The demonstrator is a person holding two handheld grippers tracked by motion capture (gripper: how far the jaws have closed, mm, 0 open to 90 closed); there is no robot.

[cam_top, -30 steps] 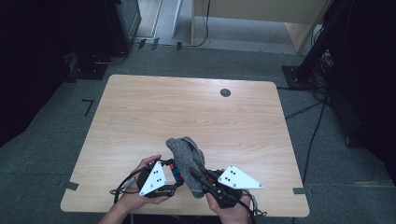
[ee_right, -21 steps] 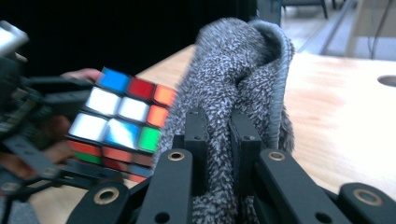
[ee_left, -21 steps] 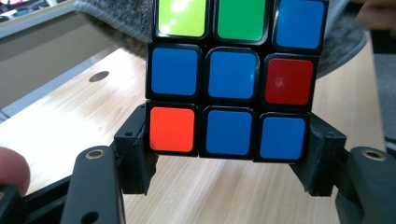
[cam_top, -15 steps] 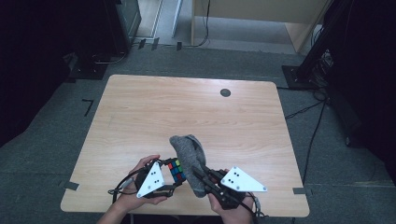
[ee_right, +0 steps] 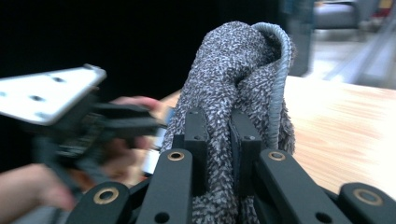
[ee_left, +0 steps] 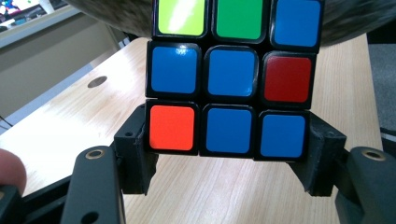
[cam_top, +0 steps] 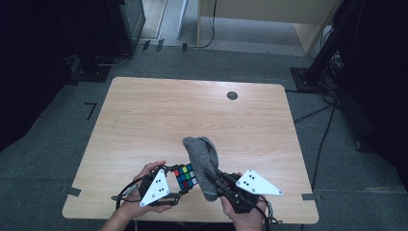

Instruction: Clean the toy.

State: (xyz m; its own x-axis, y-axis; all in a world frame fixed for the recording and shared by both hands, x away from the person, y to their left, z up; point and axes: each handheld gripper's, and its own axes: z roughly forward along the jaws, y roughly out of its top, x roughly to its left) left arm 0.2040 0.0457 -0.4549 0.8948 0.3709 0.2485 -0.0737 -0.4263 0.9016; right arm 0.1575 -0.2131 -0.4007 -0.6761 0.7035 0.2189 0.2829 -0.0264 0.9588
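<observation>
My left gripper is clamped on the cube: the two black pads press its bottom row from either side, one on the orange tile's flank, the other beside the far blue tile. The face toward me reads orange, blue, blue along the bottom, then blue, blue, red, and above that yellow-green, green, blue, with the top row cut off by the frame edge. The other faces are turned away from this camera. Past the cube I see the table and a dark round spot on it. Grey fuzz shows just behind the cube's top; whether it touches the cube I cannot tell.

My right gripper is pinched tight on the cloth, a grey terry rag. Its pads sink into the pile, so the fold between them is buried. The cloth stands up from the jaws and curls over at the top, showing a ribbed hem on the side away from my other hand. Its lower end drops out of frame under the jaws.

Beside the cloth my left hand and its gripper are blurred.

From above, the cube sits just beside the cloth, between both grippers, at the table's near edge. My right hand is partly cut off.
</observation>
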